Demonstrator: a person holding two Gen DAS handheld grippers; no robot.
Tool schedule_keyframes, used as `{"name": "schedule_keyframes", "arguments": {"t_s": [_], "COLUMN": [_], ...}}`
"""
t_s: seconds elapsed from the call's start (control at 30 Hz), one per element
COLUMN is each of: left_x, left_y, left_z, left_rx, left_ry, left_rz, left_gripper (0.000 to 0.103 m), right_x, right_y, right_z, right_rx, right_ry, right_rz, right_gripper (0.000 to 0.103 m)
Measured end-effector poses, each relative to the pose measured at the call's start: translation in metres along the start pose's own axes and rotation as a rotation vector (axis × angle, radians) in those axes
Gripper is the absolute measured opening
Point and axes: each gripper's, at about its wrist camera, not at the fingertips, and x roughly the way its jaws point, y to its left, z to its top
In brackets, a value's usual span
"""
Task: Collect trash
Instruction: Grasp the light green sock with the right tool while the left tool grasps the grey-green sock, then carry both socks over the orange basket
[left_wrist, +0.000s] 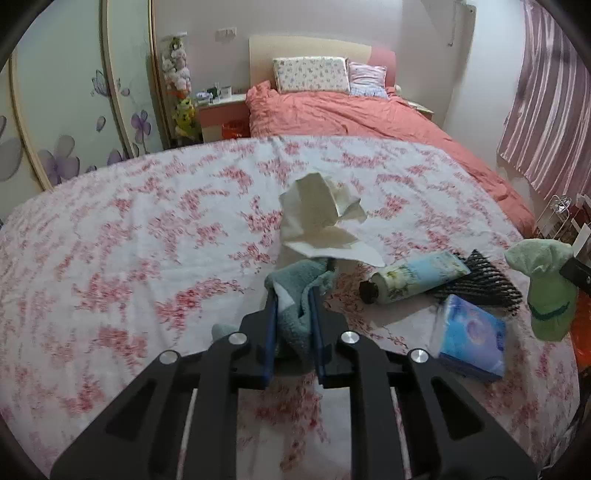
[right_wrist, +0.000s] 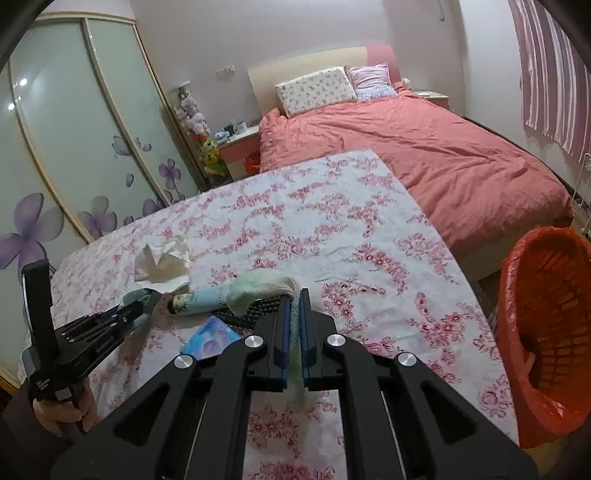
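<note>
The right claw (right_wrist: 293, 295) is clamped narrow on a pale green cloth (right_wrist: 258, 286), which drapes out ahead of its tips and hangs down between the jaws. The left claw (left_wrist: 293, 291) is closed on a teal cloth (left_wrist: 295, 295) in the same way. Both hang just above the floral tabletop (right_wrist: 332, 229), near its near-right part.

The relation that matters is the bin: an orange-lined waste basket (right_wrist: 546, 332) stands on the floor off the tabletop's right edge, to the right of the right claw and below the tabletop's level. The right claw is clearly the nearer one; the left claw lies farther toward the left edge, with the clutter between them. If the cloths count as trash, the right one looks due for a swing rightward past the edge and down to the basket mouth.

A crumpled white tissue (left_wrist: 325, 218) lies toward the tabletop's middle, straight ahead of the left claw and just beyond its tips. A cream tube (left_wrist: 413, 278), a black comb (left_wrist: 480, 282) and a blue tissue pack (left_wrist: 472, 341) lie to the right of it.
</note>
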Motion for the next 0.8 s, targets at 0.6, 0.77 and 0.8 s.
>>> {"name": "schedule_keyframes", "arguments": {"t_s": [0.6, 0.77, 0.8], "left_x": [-0.097, -0.107, -0.108], "left_y": [-0.057, -0.099, -0.107], "left_z": [0.028, 0.035, 0.036], "left_rx": [0.055, 0.086, 0.095], "left_ry": [-0.134, -0.139, -0.139], "left_rz": [-0.039, -0.098, -0.110], "left_gripper": [0.017, 0.017, 0.017], "right_x": [-0.083, -0.104, -0.108], "right_y": [-0.033, -0.063, -0.070], "right_z": [0.009, 0.008, 0.007], "right_rx": [0.053, 0.113, 0.125], "right_ry": [-0.153, -0.192, -0.201], "right_rz": [-0.019, -0.061, -0.073], "right_gripper": [0.005, 0.005, 0.005]}}
